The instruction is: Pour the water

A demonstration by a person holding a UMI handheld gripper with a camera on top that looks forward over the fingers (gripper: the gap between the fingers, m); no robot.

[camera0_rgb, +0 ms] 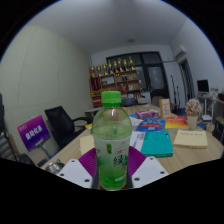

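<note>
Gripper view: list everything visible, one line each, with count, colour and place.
Clear plastic bottle with green cap and green label: one, upright between the fingers.
Wooden table: one, tan, under the bottle.
Teal book: one, just beyond the bottle.
Papers and books: several, mixed colours, farther back on the table.
Black office chair: one, beside the table.
Shelf: one, brown, against the far wall.
Gripper: one; white fingers with purple pads, about the bottle.

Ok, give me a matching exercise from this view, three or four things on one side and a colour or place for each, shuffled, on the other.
Things:
1. bottle cap
2. teal folder
3. office chair
4. shelf

Matches:
A. black, beside the table
B. green, on the bottle between the fingers of the hand-held gripper
C. against the far wall
D. flat on the table

Pairs: 1-B, 2-D, 3-A, 4-C
</note>
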